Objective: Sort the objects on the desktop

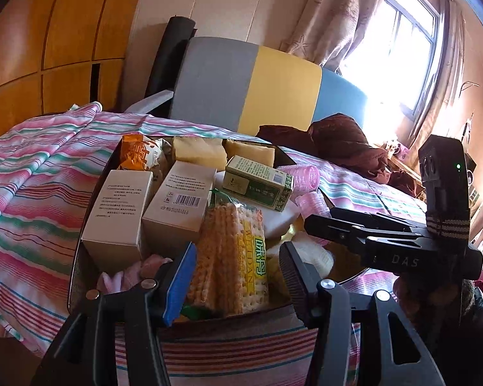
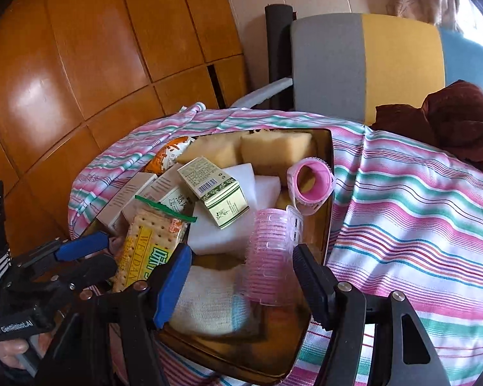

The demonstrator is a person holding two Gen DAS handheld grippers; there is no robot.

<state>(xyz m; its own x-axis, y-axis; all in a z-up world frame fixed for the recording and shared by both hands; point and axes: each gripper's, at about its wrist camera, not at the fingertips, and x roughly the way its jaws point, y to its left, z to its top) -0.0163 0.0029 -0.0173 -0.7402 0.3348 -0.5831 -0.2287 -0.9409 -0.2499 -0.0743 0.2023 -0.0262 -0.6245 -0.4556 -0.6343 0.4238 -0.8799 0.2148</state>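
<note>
The near edge of the tray is cut off by the right gripper's frame. The folded white cloth is blurred and partly covered by a blue fingertip. The cracker packet is partly hidden behind the left gripper's fingers

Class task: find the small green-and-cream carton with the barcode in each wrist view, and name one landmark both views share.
Left wrist view: the green-and-cream carton lies right of centre, atop the tray's pile.
Right wrist view: the carton sits left of centre, on white sponge blocks.
Shared landmark: the cracker packet, nearer the camera.
</note>
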